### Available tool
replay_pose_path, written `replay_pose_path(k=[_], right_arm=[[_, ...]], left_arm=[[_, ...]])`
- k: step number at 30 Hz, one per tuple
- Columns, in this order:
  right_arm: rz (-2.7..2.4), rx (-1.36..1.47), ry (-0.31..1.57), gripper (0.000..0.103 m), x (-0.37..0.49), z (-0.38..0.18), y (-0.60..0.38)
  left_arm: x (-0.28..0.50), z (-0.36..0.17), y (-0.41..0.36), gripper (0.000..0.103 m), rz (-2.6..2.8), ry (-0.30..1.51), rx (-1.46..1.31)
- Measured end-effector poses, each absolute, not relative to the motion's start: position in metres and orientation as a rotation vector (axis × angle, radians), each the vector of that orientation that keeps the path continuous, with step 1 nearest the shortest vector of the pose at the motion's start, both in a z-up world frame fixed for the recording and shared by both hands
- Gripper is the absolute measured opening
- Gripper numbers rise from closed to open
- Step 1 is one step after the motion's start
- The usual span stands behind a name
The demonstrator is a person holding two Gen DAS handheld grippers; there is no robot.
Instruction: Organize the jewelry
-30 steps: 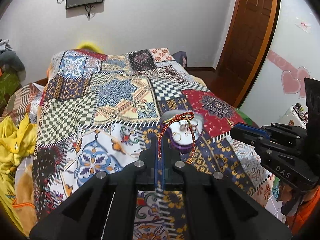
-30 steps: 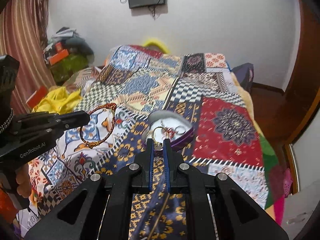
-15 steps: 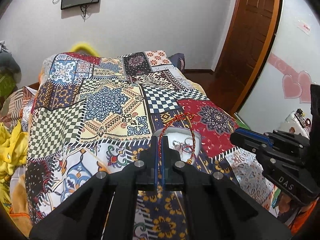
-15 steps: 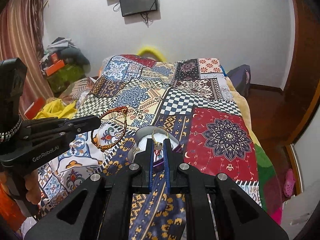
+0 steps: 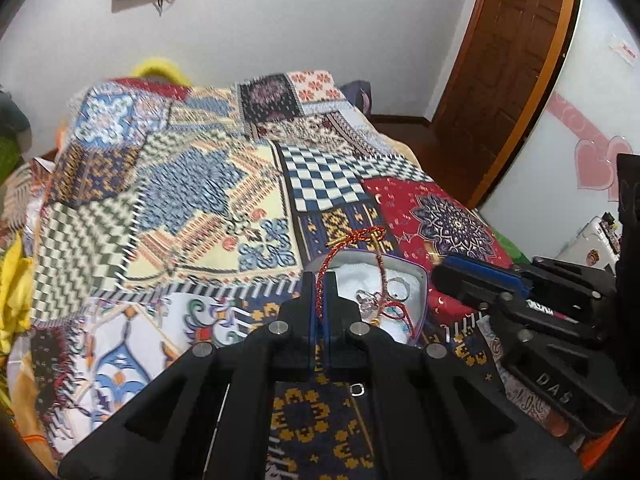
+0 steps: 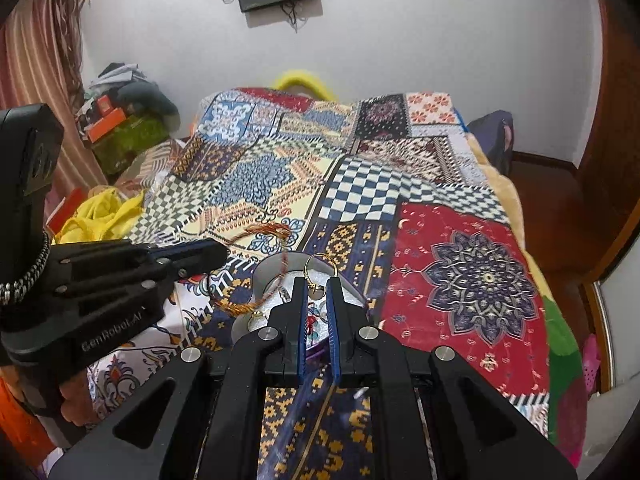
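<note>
Left gripper: jaws pinched tight on a red-and-gold cord bracelet. Loop stands up past the tips and arcs over the near rim of the heart-shaped jewelry box; the far strand hangs into the box, among small silver pieces on the white lining.

Right gripper: jaws a narrow gap apart, a gold ring sitting between the tips. Whether the pads actually bear on it, you cannot tell. Ring is directly over the same box, which rests on the patchwork bedspread.

Both grippers crowd one small box, tips near each other.

Advice for the drop:
- Release one item at a time. Judged safer to let the ring go first, low over the lining, so it does not bounce out.
- Lower the bracelet until most of the loop is inside the rim before you part the jaws; a cord draped on the edge will likely slide onto the bed.
- Keep your left tips off the rim; the box looks light and could tip.
- Withdraw straight up to avoid snagging the cord.
</note>
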State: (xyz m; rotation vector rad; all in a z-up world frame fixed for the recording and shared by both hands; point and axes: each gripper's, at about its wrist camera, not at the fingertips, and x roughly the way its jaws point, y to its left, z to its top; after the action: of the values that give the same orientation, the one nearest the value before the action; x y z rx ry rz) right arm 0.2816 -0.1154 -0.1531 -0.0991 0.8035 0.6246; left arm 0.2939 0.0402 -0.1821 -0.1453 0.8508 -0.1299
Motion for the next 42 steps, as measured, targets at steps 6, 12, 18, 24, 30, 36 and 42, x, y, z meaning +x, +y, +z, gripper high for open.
replay_pose_path(k=[6,12,18,24,30,36,42], right_arm=[[0.645,-0.098,0.853,0.008,0.295,-0.167,-0.111],[0.639,-0.122,0.876,0.008,0.299,-0.174,-0.109],[0.659,-0.110,0.897,0.008,0.302,-0.178,-0.108],[0.656,-0.134,0.905,0.008,0.299,-0.177,-0.107],[0.644,-0.149,0.912,0.014,0.296,-0.173,-0.107],[0.634,-0.160,0.879,0.016,0.285,-0.159,-0.111],[0.616,-0.157,0.842,0.026,0.271,-0.143,-0.119]], left_arm=[[0.305,-0.194,0.033,0.001,-0.155,0.880,-0.151],[0.308,-0.197,0.026,0.001,-0.168,0.886,-0.124],[0.308,-0.200,0.023,0.001,-0.175,0.893,-0.104],[0.305,-0.200,0.023,0.003,-0.183,0.901,-0.108],[0.295,-0.192,0.025,0.021,-0.185,0.890,-0.104],[0.280,-0.178,0.025,0.025,-0.176,0.864,-0.081],[0.262,-0.159,0.028,0.036,-0.162,0.833,-0.061]])
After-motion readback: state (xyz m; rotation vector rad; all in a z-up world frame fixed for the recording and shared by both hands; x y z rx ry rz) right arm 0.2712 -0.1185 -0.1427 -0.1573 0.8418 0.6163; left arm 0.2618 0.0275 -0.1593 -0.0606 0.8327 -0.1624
